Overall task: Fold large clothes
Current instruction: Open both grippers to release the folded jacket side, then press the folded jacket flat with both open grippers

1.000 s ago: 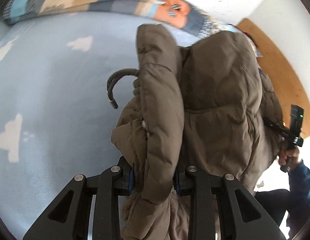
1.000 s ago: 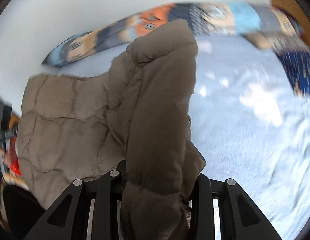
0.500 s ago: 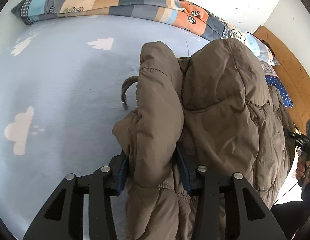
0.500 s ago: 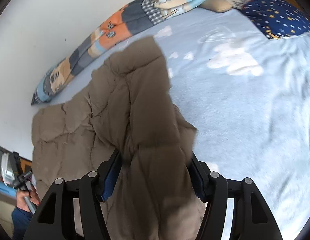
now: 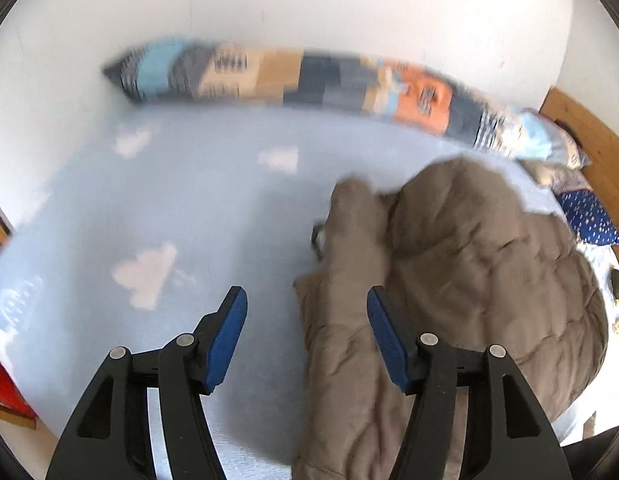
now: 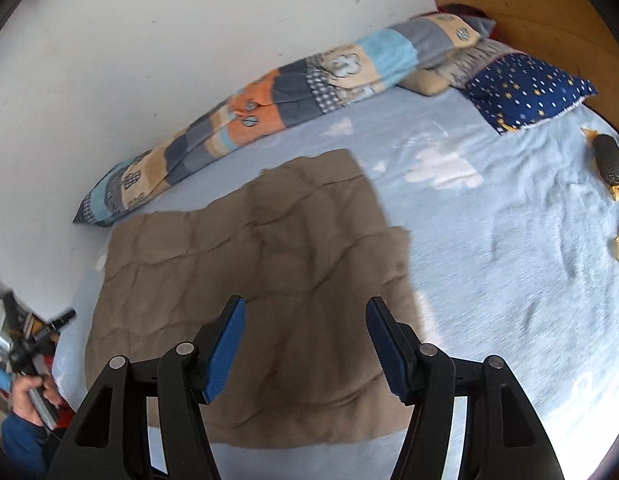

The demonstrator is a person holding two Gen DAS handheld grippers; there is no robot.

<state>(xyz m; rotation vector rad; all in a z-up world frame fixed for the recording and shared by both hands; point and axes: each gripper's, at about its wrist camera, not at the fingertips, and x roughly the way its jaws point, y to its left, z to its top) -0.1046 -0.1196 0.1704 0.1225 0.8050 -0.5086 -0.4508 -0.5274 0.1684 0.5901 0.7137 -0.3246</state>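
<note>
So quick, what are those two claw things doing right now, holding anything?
Left gripper: open, just widened, clear of the brown jacket.
Right gripper: open, holding nothing, jacket lying below.

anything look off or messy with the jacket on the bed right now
Mostly tidy. The brown puffer jacket lies folded and fairly flat on the blue cloud sheet. One oddity: in the left wrist view a dark cord loop pokes out from under its bunched edge. Both tongs, left and right, stand open, holding nothing.

jacket (image 6: 269, 280) blocks centre; bed (image 6: 509, 280) bare rightward
</note>
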